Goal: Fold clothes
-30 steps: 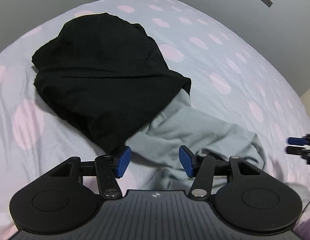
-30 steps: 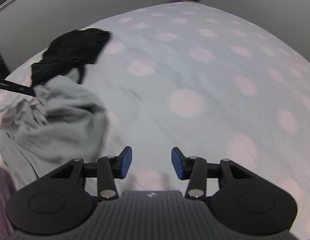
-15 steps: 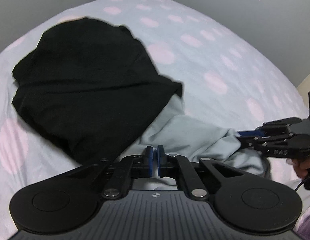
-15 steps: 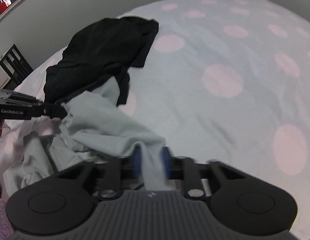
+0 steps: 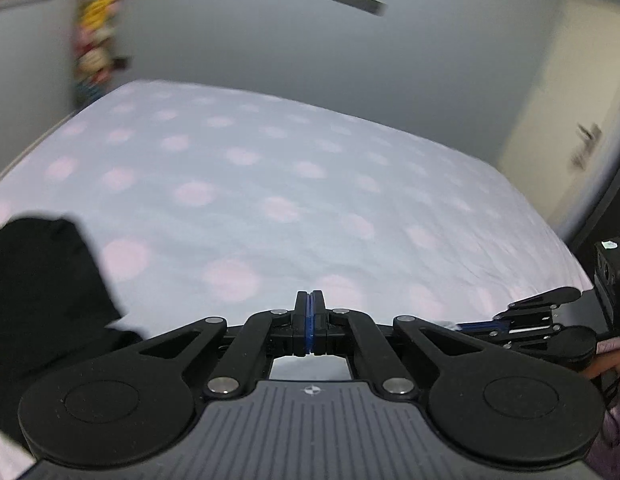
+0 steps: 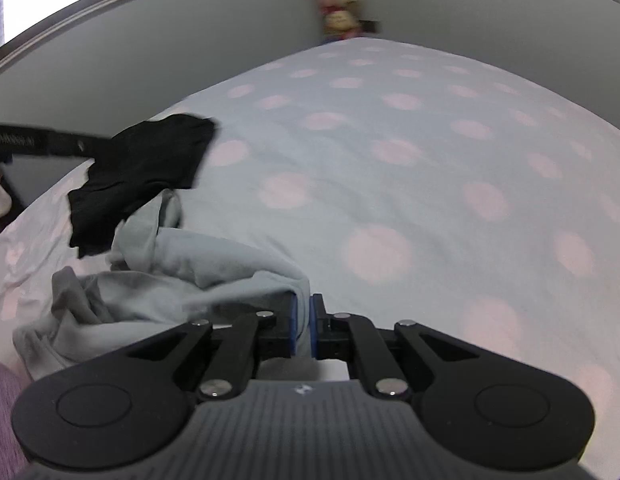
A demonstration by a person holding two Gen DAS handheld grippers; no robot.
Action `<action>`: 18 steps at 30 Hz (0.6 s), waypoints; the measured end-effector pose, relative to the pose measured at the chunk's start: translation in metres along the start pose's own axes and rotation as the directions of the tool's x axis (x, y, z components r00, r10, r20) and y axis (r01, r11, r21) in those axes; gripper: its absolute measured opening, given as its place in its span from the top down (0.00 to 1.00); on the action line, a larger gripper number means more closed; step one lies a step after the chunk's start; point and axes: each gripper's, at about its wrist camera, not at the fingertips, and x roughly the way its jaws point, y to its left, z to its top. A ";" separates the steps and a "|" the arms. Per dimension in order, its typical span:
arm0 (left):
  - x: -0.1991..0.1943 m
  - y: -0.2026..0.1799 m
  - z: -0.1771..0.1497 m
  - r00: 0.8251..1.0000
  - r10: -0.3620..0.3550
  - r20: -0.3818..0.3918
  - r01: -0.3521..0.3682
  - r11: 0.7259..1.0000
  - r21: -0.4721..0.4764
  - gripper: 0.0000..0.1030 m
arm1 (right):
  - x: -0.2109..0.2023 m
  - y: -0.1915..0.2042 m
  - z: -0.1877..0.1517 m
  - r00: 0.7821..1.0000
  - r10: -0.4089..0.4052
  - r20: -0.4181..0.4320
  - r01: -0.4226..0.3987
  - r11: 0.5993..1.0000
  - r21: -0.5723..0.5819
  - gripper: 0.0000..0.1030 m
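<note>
The left gripper (image 5: 310, 322) has its jaws pressed together, blue pads meeting with no gap showing; whether any cloth sits between them cannot be told from its own view, since nothing shows at the tips. Left of these jaws and a little below lies the black garment (image 5: 42, 296), blurred, on the bed (image 5: 270, 184), a pale blue sheet with pink dots. To the right of the jaws, at about the same height, the right gripper (image 5: 481, 326) reaches in from the edge, with a bit of pale cloth at its tips and a fingertip (image 5: 601, 368) on its handle.

In the right wrist view the right gripper (image 6: 304, 330) pinches a fold of the grey garment (image 6: 182, 284): the cloth runs between the blue pads, which stand slightly apart around it. The rest of the grey garment spreads left of the jaws, bunched and partly lifted off the bed (image 6: 429, 184). Farther left and above, the black garment (image 6: 146, 176) overlaps the grey one's far end. The left gripper (image 6: 50, 145) comes in from the left edge as a dark bar, its tip against the black garment; its grip there is too blurred to tell.
</note>
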 end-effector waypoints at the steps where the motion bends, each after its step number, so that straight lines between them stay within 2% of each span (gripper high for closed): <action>1: 0.003 -0.014 0.002 1.000 -0.004 -0.011 0.005 0.999 0.035 1.00 | -0.009 -0.010 -0.013 1.000 -0.016 -0.010 0.016 1.000 0.023 0.93; 3: 0.010 -0.035 0.000 0.999 -0.002 -0.049 0.006 0.996 0.090 1.00 | -0.027 -0.030 -0.039 0.998 -0.047 -0.030 0.049 0.996 0.070 0.94; 6: 0.019 -0.044 -0.012 0.992 0.027 -0.126 -0.011 0.992 0.125 0.99 | -0.054 -0.060 -0.078 0.994 -0.092 -0.063 0.100 0.985 0.137 0.94; 8: 0.025 -0.042 -0.022 0.983 0.049 -0.178 -0.028 0.992 0.122 0.91 | -0.072 -0.079 -0.104 0.989 -0.121 -0.086 0.135 0.974 0.181 0.94; 10: 0.031 -0.038 -0.034 0.971 0.067 -0.229 -0.044 0.993 0.105 0.77 | -0.087 -0.096 -0.129 0.984 -0.138 -0.109 0.159 0.962 0.221 0.93; 11: 0.033 -0.036 -0.039 0.966 0.072 -0.249 -0.049 0.994 0.097 0.74 | -0.088 -0.097 -0.135 0.986 -0.123 -0.111 0.146 0.961 0.235 0.93; 12: 0.036 -0.035 -0.044 0.960 0.076 -0.269 -0.054 0.995 0.089 0.65 | -0.089 -0.098 -0.138 0.987 -0.115 -0.109 0.139 0.959 0.247 0.92; 13: 0.039 -0.033 -0.050 0.954 0.081 -0.289 -0.060 0.995 0.080 0.56 | -0.090 -0.098 -0.141 0.988 -0.107 -0.108 0.131 0.957 0.259 0.86; 15: 0.044 -0.030 -0.060 0.940 0.088 -0.329 -0.071 0.995 0.064 0.53 | -0.092 -0.096 -0.140 0.989 -0.113 -0.090 0.133 0.958 0.254 0.80; 17: 0.051 -0.027 -0.067 0.927 0.096 -0.362 -0.082 0.995 0.055 0.53 | -0.091 -0.091 -0.131 0.991 -0.116 -0.061 0.127 0.965 0.228 0.69; 18: 0.055 -0.026 -0.069 0.921 0.101 -0.375 -0.088 0.995 0.053 0.53 | -0.091 -0.087 -0.125 0.993 -0.113 -0.046 0.120 0.970 0.213 0.67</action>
